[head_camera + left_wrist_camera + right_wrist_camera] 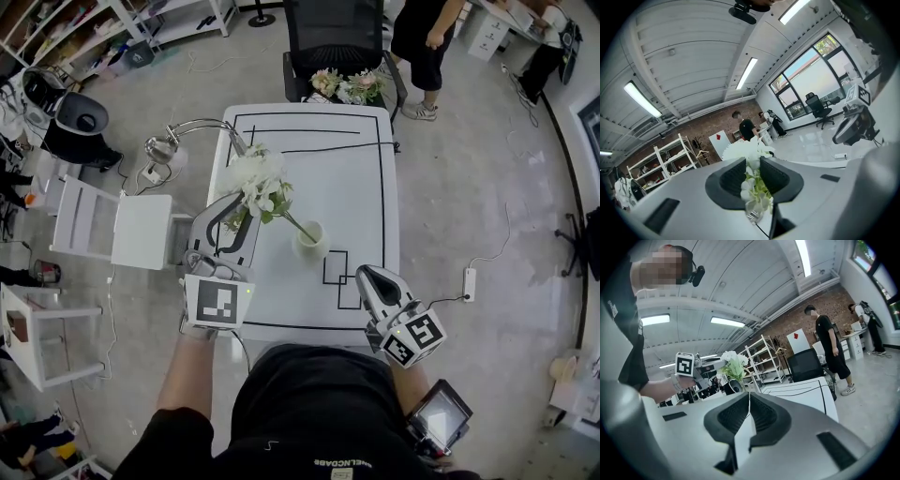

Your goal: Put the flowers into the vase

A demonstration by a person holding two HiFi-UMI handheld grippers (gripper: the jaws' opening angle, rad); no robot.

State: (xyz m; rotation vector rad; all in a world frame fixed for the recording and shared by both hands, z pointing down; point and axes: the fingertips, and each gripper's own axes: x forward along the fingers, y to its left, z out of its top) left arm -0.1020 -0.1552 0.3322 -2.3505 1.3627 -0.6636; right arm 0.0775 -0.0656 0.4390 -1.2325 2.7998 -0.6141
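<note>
A bunch of white flowers (257,180) with green leaves hangs over the left half of the white table (356,178). Its thin stem slants down to the right, to the mouth of a small white vase (313,240) standing mid-table. My left gripper (236,214) is shut on the flowers, just below the blooms. In the left gripper view, white petals and green leaves (751,187) fill the gap between its pads. My right gripper (362,275) hovers near the table's front right, to the right of the vase and apart from it, shut and holding nothing (749,411). The right gripper view shows the flowers (733,363) ahead.
A black office chair (337,37) behind the table holds more flowers (343,86). A silver lamp (167,142) stands at the table's left edge, with a white chair (122,227) beside it. Black tape lines mark the tabletop. People stand at the back right.
</note>
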